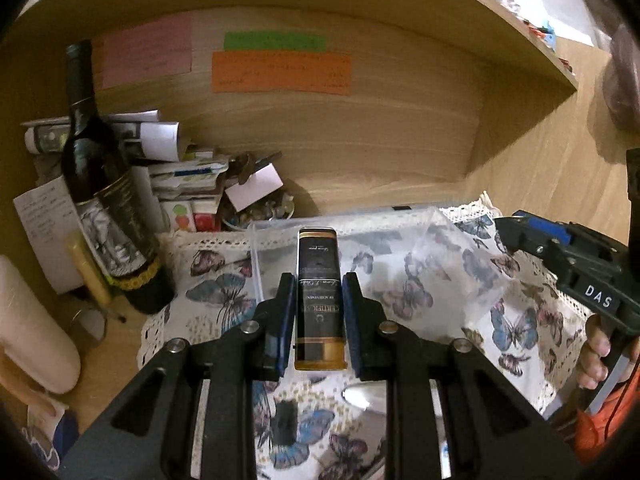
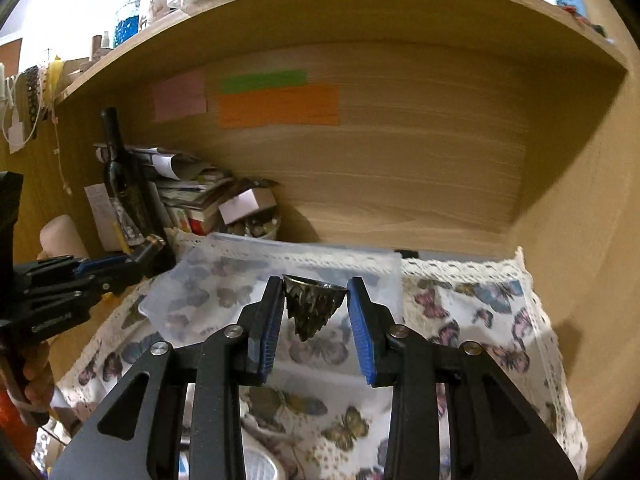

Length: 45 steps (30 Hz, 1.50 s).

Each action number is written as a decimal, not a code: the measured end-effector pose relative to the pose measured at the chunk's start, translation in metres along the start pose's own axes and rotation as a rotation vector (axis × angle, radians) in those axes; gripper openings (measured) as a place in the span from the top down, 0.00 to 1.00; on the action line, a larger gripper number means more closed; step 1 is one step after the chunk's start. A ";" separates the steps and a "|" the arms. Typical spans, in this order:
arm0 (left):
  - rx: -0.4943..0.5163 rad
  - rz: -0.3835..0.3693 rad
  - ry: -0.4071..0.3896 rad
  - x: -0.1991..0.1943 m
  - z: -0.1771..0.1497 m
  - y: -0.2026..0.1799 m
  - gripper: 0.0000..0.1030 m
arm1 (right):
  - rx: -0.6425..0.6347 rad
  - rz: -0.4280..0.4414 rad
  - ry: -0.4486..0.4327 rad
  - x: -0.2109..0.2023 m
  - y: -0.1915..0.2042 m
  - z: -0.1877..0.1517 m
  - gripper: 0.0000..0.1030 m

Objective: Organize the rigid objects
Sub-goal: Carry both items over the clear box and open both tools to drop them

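Observation:
My left gripper [image 1: 319, 280] is shut on a slim black-and-gold box [image 1: 320, 300], held above the butterfly cloth [image 1: 420, 280]. A clear plastic container [image 1: 400, 248] lies on the cloth just beyond it. My right gripper [image 2: 314, 286] is shut on a dark spiky metal cone-shaped ornament [image 2: 312, 306], held over the same clear container [image 2: 240, 280]. The left gripper also shows at the left of the right wrist view [image 2: 152, 250]; the right gripper shows at the right of the left wrist view [image 1: 508, 232].
A dark wine bottle [image 1: 104, 184] stands at the left, with stacked papers and boxes [image 1: 180, 184] behind it, inside a wooden shelf niche [image 1: 360, 140]. Coloured notes [image 1: 280, 72] stick to the back wall. A pale cylinder [image 1: 32, 328] lies far left.

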<state>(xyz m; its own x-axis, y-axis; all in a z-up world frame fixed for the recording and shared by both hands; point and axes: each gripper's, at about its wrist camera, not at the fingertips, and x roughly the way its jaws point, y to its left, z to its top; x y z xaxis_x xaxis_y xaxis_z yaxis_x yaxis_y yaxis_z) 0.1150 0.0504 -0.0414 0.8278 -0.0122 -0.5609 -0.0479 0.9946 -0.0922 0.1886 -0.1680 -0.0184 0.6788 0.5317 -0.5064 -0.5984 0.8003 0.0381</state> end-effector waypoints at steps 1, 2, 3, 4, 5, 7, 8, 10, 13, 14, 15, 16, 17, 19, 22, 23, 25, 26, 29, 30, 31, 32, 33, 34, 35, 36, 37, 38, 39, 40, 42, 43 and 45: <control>0.002 -0.002 0.003 0.003 0.002 -0.001 0.78 | -0.001 0.001 0.001 0.004 0.001 0.002 0.71; 0.002 -0.002 0.007 0.008 0.005 -0.001 0.78 | -0.005 0.005 0.006 0.009 0.001 0.005 0.71; 0.004 -0.004 0.015 0.013 0.007 -0.002 0.78 | -0.006 0.007 0.011 0.014 0.001 0.006 0.71; 0.005 -0.006 0.024 0.017 0.008 -0.002 0.78 | -0.007 0.009 0.023 0.021 0.002 0.007 0.71; 0.005 -0.008 0.035 0.023 0.010 -0.002 0.78 | -0.006 0.012 0.034 0.027 0.001 0.008 0.71; 0.008 -0.010 0.056 0.033 0.010 -0.002 0.78 | -0.004 0.011 0.063 0.040 0.000 0.008 0.71; 0.008 -0.010 0.066 0.038 0.010 -0.001 0.78 | -0.006 0.008 0.079 0.046 -0.001 0.008 0.71; 0.009 -0.015 0.086 0.047 0.008 0.000 0.78 | -0.011 -0.003 0.104 0.057 -0.003 0.006 0.71; 0.017 -0.018 0.123 0.061 0.006 0.000 0.85 | -0.014 -0.017 0.151 0.076 -0.008 0.002 0.71; 0.021 -0.019 0.135 0.065 0.006 0.000 0.85 | -0.013 -0.021 0.172 0.083 -0.011 0.000 0.71; 0.026 -0.020 0.145 0.070 0.005 0.000 0.85 | -0.012 -0.022 0.186 0.088 -0.013 -0.002 0.71; 0.031 -0.018 0.153 0.074 0.004 -0.001 0.85 | -0.010 -0.025 0.199 0.093 -0.014 -0.003 0.71; 0.035 -0.017 0.160 0.077 0.003 -0.001 0.85 | -0.013 -0.028 0.216 0.099 -0.015 -0.006 0.71; 0.039 -0.017 0.172 0.082 0.002 -0.001 0.85 | -0.022 -0.030 0.240 0.106 -0.015 -0.009 0.71; 0.028 -0.025 0.183 0.083 0.001 0.001 0.85 | -0.031 -0.024 0.266 0.113 -0.013 -0.013 0.71; 0.024 -0.029 0.184 0.082 0.001 0.001 0.85 | -0.033 -0.021 0.276 0.115 -0.012 -0.014 0.70; 0.018 -0.031 0.178 0.079 0.002 0.001 0.85 | -0.034 -0.017 0.282 0.116 -0.011 -0.014 0.58; 0.018 -0.033 0.176 0.077 0.002 0.001 0.85 | -0.034 -0.016 0.278 0.115 -0.010 -0.014 0.54; 0.023 -0.032 0.162 0.068 0.002 0.000 0.85 | -0.039 -0.019 0.249 0.106 -0.006 -0.011 0.47; 0.026 -0.027 0.156 0.064 0.002 -0.001 0.85 | -0.039 -0.016 0.241 0.102 -0.005 -0.010 0.47; 0.028 -0.024 0.151 0.060 0.003 -0.001 0.85 | -0.039 -0.012 0.231 0.098 -0.004 -0.009 0.47; 0.030 -0.020 0.141 0.054 0.003 -0.001 0.82 | -0.038 -0.009 0.218 0.091 -0.003 -0.006 0.46; 0.030 -0.021 0.133 0.049 0.004 -0.001 0.78 | -0.038 -0.007 0.204 0.085 -0.002 -0.005 0.45; 0.031 -0.019 0.121 0.043 0.004 -0.001 0.76 | -0.038 -0.007 0.191 0.079 -0.002 -0.003 0.42; 0.032 -0.016 0.111 0.039 0.005 -0.001 0.71 | -0.038 -0.004 0.168 0.069 0.000 -0.001 0.40; 0.033 -0.009 0.097 0.032 0.005 -0.001 0.65 | -0.038 -0.001 0.153 0.063 0.000 0.001 0.37; 0.034 -0.005 0.084 0.026 0.006 -0.001 0.61 | -0.038 0.001 0.137 0.056 0.001 0.001 0.36; 0.032 0.000 0.068 0.019 0.005 0.000 0.54 | -0.038 0.005 0.116 0.046 0.002 0.002 0.35; 0.030 0.004 0.060 0.014 0.005 0.001 0.44 | -0.040 0.007 0.104 0.040 0.003 0.002 0.35; 0.024 0.009 0.050 0.009 0.005 0.002 0.39 | -0.043 0.010 0.092 0.034 0.004 0.002 0.35; 0.013 0.020 0.031 -0.001 0.001 0.004 0.30 | -0.047 0.018 0.071 0.021 0.006 -0.001 0.34; 0.012 0.025 0.028 -0.004 0.000 0.005 0.29 | -0.048 0.023 0.066 0.016 0.007 -0.003 0.33; 0.015 0.038 0.029 -0.010 -0.005 0.007 0.25 | -0.054 0.028 0.063 0.007 0.010 -0.010 0.32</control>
<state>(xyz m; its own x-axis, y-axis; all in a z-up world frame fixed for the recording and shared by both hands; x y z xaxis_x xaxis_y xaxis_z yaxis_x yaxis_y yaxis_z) 0.1037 0.0571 -0.0408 0.8089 0.0233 -0.5875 -0.0710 0.9958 -0.0582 0.1826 -0.1592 -0.0302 0.6349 0.5336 -0.5587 -0.6398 0.7685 0.0070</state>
